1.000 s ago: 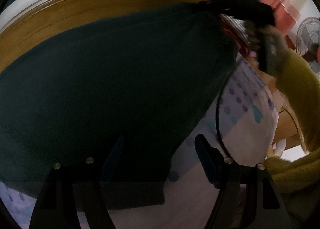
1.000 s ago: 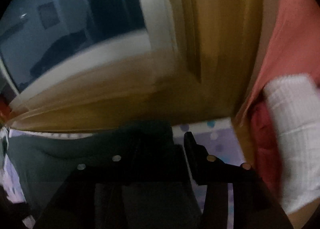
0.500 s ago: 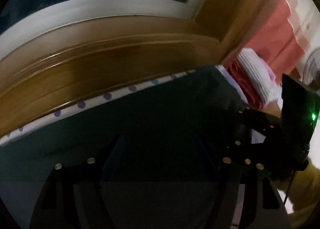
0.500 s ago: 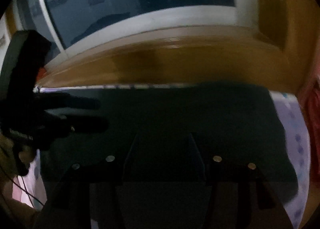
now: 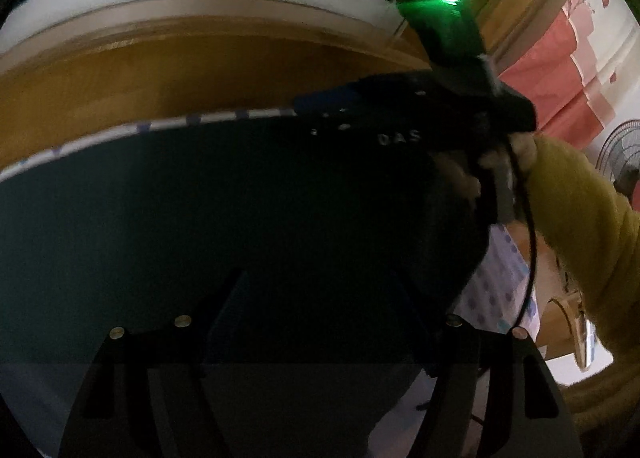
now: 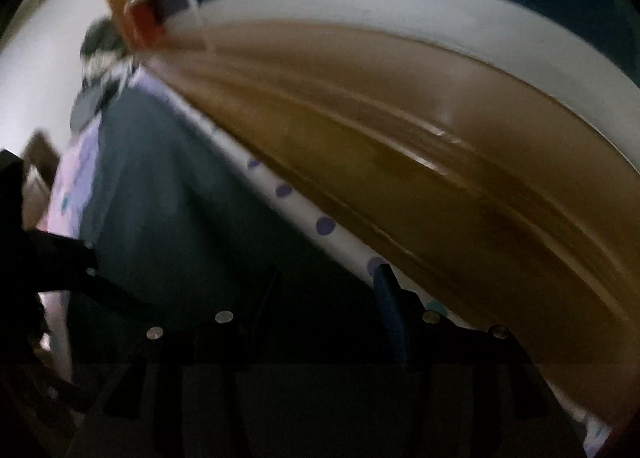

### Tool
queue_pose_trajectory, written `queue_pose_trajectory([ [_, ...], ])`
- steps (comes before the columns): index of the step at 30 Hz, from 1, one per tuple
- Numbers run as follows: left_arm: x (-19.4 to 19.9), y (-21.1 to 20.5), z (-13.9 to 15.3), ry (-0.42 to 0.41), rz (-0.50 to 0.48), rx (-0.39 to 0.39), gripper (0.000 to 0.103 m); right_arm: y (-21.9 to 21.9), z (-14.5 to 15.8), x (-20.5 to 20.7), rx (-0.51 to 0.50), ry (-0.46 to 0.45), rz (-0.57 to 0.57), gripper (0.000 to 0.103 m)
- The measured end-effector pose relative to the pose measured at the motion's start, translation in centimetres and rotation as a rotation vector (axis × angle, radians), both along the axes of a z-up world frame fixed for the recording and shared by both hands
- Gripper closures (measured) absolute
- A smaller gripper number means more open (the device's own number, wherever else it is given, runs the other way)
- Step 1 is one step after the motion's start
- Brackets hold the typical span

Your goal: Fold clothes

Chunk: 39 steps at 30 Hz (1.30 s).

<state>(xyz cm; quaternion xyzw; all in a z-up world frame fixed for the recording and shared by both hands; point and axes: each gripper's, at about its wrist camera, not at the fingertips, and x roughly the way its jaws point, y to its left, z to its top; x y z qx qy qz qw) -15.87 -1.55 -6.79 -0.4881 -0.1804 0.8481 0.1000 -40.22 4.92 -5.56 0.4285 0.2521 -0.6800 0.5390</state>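
Across a bed with a white, purple-dotted sheet point(image 6: 325, 226), beside a brown wooden frame point(image 5: 200, 70), lies the dark teal garment point(image 5: 200, 218). Left gripper point(image 5: 320, 298): fingers spread, released above the cloth. Right gripper point(image 6: 326, 290): fingers closing over the garment's edge, nothing visibly pinched.

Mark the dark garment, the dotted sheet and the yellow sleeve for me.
garment point(image 5: 200, 218): left wrist view, flat middle of the cloth.
sheet point(image 6: 324, 224): right wrist view, strip along the garment's far edge.
sleeve point(image 5: 580, 210): left wrist view, forearm part.
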Motion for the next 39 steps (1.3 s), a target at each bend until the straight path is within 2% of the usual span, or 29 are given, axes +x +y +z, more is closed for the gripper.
queue_pose_trajectory([
  [1, 0.2, 0.0, -0.2, -0.005, 0.004, 0.003, 0.031, -0.3, -0.4, 0.2, 0.024, 0.008, 0.027, 0.061],
  [2, 0.4, 0.0, -0.3, -0.01, 0.006, 0.006, 0.031, -0.6, -0.7, 0.4, 0.037, 0.013, 0.046, 0.083],
  [3, 0.6, 0.1, -0.4, -0.015, 0.008, 0.01, 0.031, -0.6, -0.8, 0.8, 0.043, 0.031, 0.063, 0.096],
  [6, 1.2, 0.6, -0.5, -0.029, -0.005, 0.033, 0.031, -0.7, -0.7, 2.0, 0.047, 0.111, 0.079, 0.098],
  [13, 2.7, 3.0, -1.1, -0.066, -0.071, 0.09, 0.031, -0.6, -1.4, -0.5, -0.051, 0.135, -0.174, 0.1],
  [14, 2.9, 2.9, -1.1, -0.06, -0.067, 0.095, 0.031, -0.6, -1.7, -0.5, -0.04, 0.146, -0.182, 0.103],
  [17, 2.7, 3.0, -0.8, -0.057, -0.061, 0.095, 0.031, -0.4, -2.3, -0.3, -0.019, 0.185, -0.185, 0.103],
  [19, 2.4, 3.1, -0.5, -0.056, -0.058, 0.088, 0.031, 0.2, -1.2, 0.8, -0.028, 0.197, -0.178, 0.103],
  [20, 2.4, 3.0, -0.4, -0.056, -0.051, 0.086, 0.031, 1.0, -0.2, 1.2, -0.053, 0.169, -0.198, 0.102],
  [22, 2.5, 2.5, -0.2, -0.054, -0.033, 0.082, 0.031, 2.9, 1.5, 2.1, -0.104, 0.1, -0.24, 0.101],
  [25, 2.8, 1.6, -0.3, -0.059, -0.018, 0.09, 0.031, 7.4, 2.2, 4.7, -0.136, 0.039, -0.296, 0.092],
  [27, 3.2, 1.5, -0.4, -0.056, -0.023, 0.081, 0.031, 11.2, 2.1, 6.3, -0.141, 0.02, -0.339, 0.068],
  [28, 3.2, 1.7, -0.4, -0.056, -0.028, 0.065, 0.031, 12.7, 1.3, 7.4, -0.12, 0.034, -0.376, 0.063],
  [31, 3.2, 2.2, 0.0, -0.047, -0.051, 0.015, 0.028, 15.4, -1.7, 10.1, -0.02, 0.09, -0.474, 0.06],
  [32, 3.2, 2.3, 0.2, -0.041, -0.064, -0.005, 0.027, 16.1, -2.7, 10.6, -0.022, 0.085, -0.486, 0.06],
  [34, 3.3, 2.9, 0.3, -0.031, -0.092, -0.061, 0.022, 17.8, -3.2, 11.4, -0.139, 0.085, -0.479, 0.06],
  [35, 3.4, 3.4, 0.3, -0.029, -0.105, -0.093, 0.021, 17.1, -3.4, 11.4, -0.138, 0.078, -0.491, 0.06],
  [36, 3.4, 3.9, 0.3, -0.026, -0.117, -0.125, 0.021, 16.4, -3.5, 11.4, -0.137, 0.071, -0.503, 0.055],
  [37, 3.2, 4.3, 0.4, -0.031, -0.126, -0.16, 0.021, 15.7, -3.7, 11.5, -0.136, 0.063, -0.514, 0.051],
  [38, 3.2, 4.4, 0.5, -0.042, -0.122, -0.174, 0.021, 15.0, -3.8, 11.5, -0.135, 0.056, -0.526, 0.041],
  [39, 3.2, 4.5, 0.6, -0.055, -0.113, -0.182, 0.021, 15.2, -3.4, 11.6, -0.129, 0.053, -0.545, 0.038],
])
